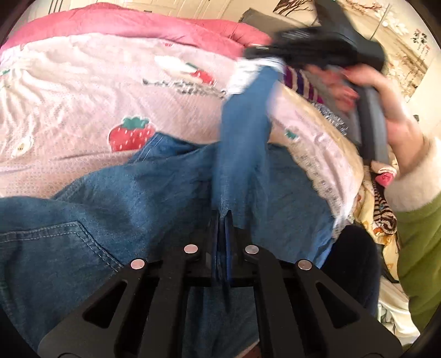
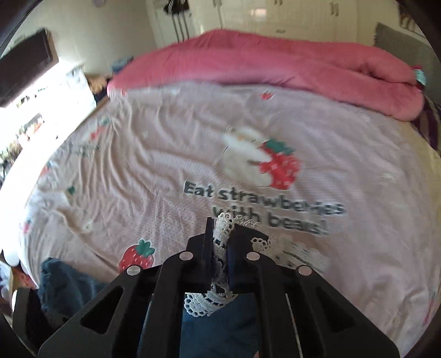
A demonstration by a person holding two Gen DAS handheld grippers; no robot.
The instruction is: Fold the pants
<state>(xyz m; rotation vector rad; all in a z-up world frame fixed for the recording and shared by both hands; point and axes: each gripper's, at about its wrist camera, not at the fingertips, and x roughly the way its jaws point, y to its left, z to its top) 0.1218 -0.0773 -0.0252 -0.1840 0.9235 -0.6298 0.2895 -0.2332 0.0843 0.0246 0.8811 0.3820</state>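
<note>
Blue denim pants [image 1: 115,209] with a white lace hem lie on a pink strawberry-print bed cover [image 1: 82,91]. My left gripper [image 1: 222,217] is shut on a fold of the denim near the bottom centre of its view. A pant leg [image 1: 245,132] stretches up from there to my right gripper [image 1: 264,59], held in a hand at the upper right. In the right wrist view my right gripper [image 2: 222,228] is shut on the lace hem [image 2: 224,223], lifted above the cover; denim [image 2: 215,325] hangs below it.
A rolled pink duvet [image 2: 261,63] lies across the far side of the bed. Striped and patterned clothes [image 1: 383,203] lie at the right bed edge. A dark shelf [image 2: 24,63] and bright window are at the left. Wardrobe doors [image 2: 275,13] stand behind.
</note>
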